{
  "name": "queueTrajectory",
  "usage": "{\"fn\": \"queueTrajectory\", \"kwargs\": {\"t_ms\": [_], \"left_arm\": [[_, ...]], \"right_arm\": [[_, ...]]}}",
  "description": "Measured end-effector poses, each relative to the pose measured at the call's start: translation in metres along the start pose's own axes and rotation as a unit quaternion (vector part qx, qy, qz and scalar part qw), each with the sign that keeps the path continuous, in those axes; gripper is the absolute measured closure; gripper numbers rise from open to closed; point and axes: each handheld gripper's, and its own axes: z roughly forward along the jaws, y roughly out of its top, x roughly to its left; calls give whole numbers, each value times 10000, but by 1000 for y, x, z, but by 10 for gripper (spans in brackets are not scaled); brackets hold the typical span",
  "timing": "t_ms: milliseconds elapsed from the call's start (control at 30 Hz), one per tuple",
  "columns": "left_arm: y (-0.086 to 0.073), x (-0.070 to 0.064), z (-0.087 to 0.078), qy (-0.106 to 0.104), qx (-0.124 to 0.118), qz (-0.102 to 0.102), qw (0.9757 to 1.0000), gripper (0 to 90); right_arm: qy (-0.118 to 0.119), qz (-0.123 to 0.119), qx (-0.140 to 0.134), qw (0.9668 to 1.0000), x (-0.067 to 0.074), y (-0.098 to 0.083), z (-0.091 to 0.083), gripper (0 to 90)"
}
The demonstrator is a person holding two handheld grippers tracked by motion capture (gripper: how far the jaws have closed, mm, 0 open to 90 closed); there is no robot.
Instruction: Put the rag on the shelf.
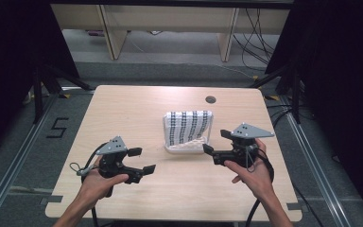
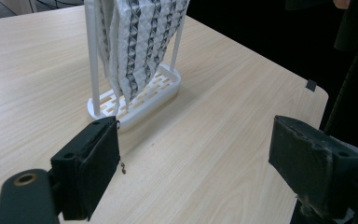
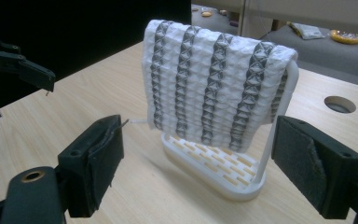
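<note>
The white-and-grey striped waffle cloth (image 1: 188, 126) is hanging over a white plastic rack (image 1: 185, 148) just beside the gaping right tongs (image 1: 215, 142), while the left tongs (image 1: 142, 160), also gaping, are sitting farther from that rack.

We are viewing two handheld grippers of matching build. The left gripper (image 1: 142, 160) and the right gripper (image 1: 216, 142) are each showing a black body, two black block-shaped jaws faced with worn dark padding, and a grey three-cornered plate dotted with small holes. A black cable is trailing from each. A brass-ringed hole is marking each near arm. The forearms are wearing no sleeves.
</note>
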Motion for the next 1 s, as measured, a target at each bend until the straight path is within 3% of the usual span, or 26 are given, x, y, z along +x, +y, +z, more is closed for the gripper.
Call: {"fn": "queueTrajectory", "kwargs": {"t_ms": [67,133,167,233,333,367,400,633,700,800,833,867,900,933,1000], "left_arm": [[-4,0,0,-24,37,14,10000,154],[-8,1,2,-40,52,10,10000,154],[-10,2,3,-63,38,-4,10000,154],[-15,3,4,-55,101,-26,9999,154],[-21,5,6,-66,129,-14,9999,154],[-23,4,6,-87,143,-42,9999,154],[-25,4,6,-39,167,-24,9998,154],[-36,3,5,-36,220,-46,9997,154],[-42,3,7,-90,242,-57,9997,154],[-49,3,9,-96,323,-36,9994,154],[-51,4,9,-91,378,-30,9992,154],[-53,4,11,-111,333,-64,9994,154],[-54,4,12,-87,331,-62,9994,154],[-55,4,12,-52,422,-107,9990,154],[-57,5,14,-121,378,-79,9992,153]], "right_arm": [[22,-86,-48,9999,0,-2,0,179],[39,3,-13,10000,2,-5,-2,179],[55,-92,-84,9999,1,-6,-1,179],[38,59,-16,10000,3,-8,-2,179],[79,89,-29,9999,2,-12,0,179],[1,-72,-22,10000,1,-13,0,179],[96,78,20,9999,3,-18,2,181],[44,71,116,9999,6,-33,5,187],[37,185,177,9997,9,-39,6,187],[70,130,197,9997,10,-46,7,188],[82,6,105,9999,9,-47,9,188],[80,101,63,9999,11,-50,10,188],[69,15,111,9999,10,-51,10,188],[116,140,233,9996,13,-53,9,188],[150,60,234,9996,13,-57,11,188]]}}
